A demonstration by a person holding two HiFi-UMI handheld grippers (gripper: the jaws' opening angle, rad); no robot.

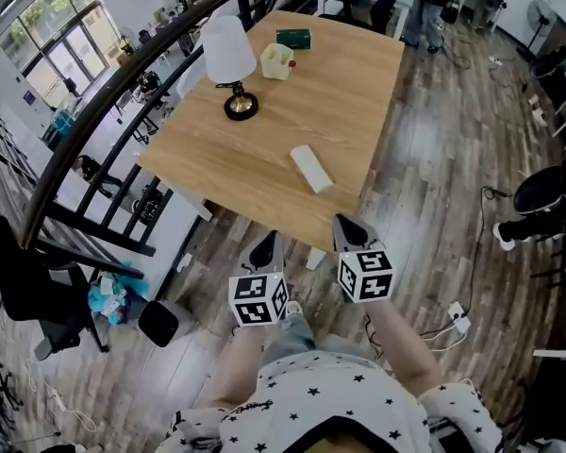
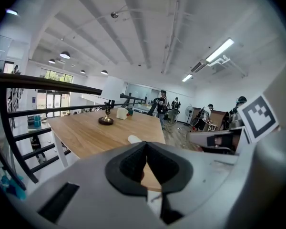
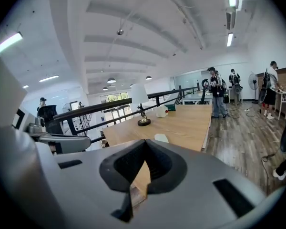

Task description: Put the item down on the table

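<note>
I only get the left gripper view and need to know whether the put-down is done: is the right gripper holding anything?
Observer: No. The right gripper view shows the right gripper with its jaws together and nothing between them.
Operator: So where is the item?
Observer: In the head view a white oblong item lies flat on the table, near its front edge, and nothing touches it.
Operator: How do the two grippers sit relative to it?
Observer: The head view shows the left gripper and the right one side by side at the table's near edge, both short of the item.
</note>
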